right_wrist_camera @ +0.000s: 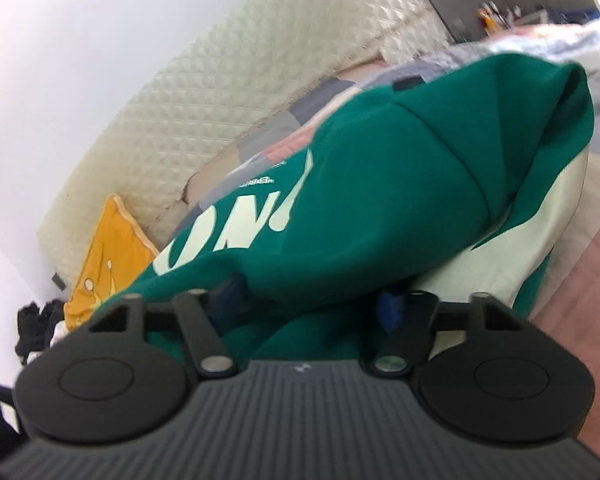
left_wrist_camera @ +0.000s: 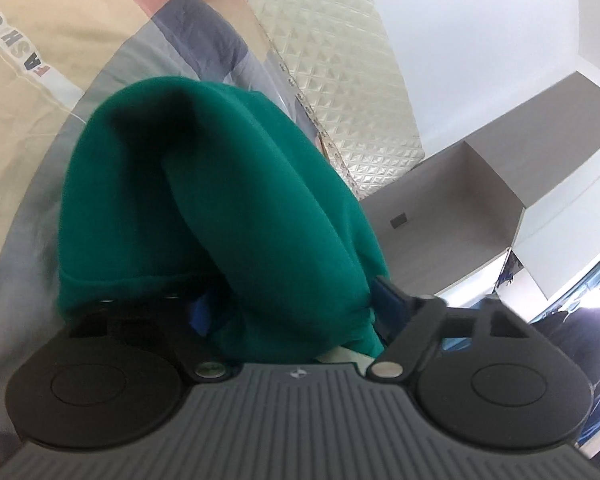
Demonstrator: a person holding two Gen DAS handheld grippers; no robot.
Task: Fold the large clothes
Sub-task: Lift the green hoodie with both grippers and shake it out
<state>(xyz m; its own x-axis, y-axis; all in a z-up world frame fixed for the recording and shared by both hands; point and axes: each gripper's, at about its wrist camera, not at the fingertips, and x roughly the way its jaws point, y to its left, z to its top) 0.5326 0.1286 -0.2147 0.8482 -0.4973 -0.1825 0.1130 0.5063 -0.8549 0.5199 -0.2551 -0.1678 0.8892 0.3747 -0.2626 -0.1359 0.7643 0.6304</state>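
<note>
Both grippers are holding up a big green sweatshirt (right_wrist_camera: 380,200) over a bed (left_wrist_camera: 16,216). The left gripper (left_wrist_camera: 288,300) is biting a thick bunch of the green cloth; its two blue fingertips (left_wrist_camera: 388,292) are sitting on each side of the bunch, partly closed, and the cloth is filling the gap between them. The right gripper (right_wrist_camera: 312,300) is doing the same on its own bunch, with the cloth squeezed between its blue fingertips (right_wrist_camera: 392,304). The sweatshirt is hanging in the air in front of both cameras, puffy and rolled, with big pale letters (right_wrist_camera: 204,236) showing on its left part in the right view and a pale panel (right_wrist_camera: 500,248) on its right part. It is not lying flat anywhere, so I think the folding is only getting started. No neat fold is showing yet. Far behind the sweatshirt a padded cream headboard (right_wrist_camera: 228,92) is standing against the wall, and a patchwork bedcover (left_wrist_camera: 204,28) is spreading over the bed. A yellow pillow (right_wrist_camera: 108,248) is resting at the far left. Spreading the sweatshirt flat and folding the sleeves and body over are probably left to do.
</note>
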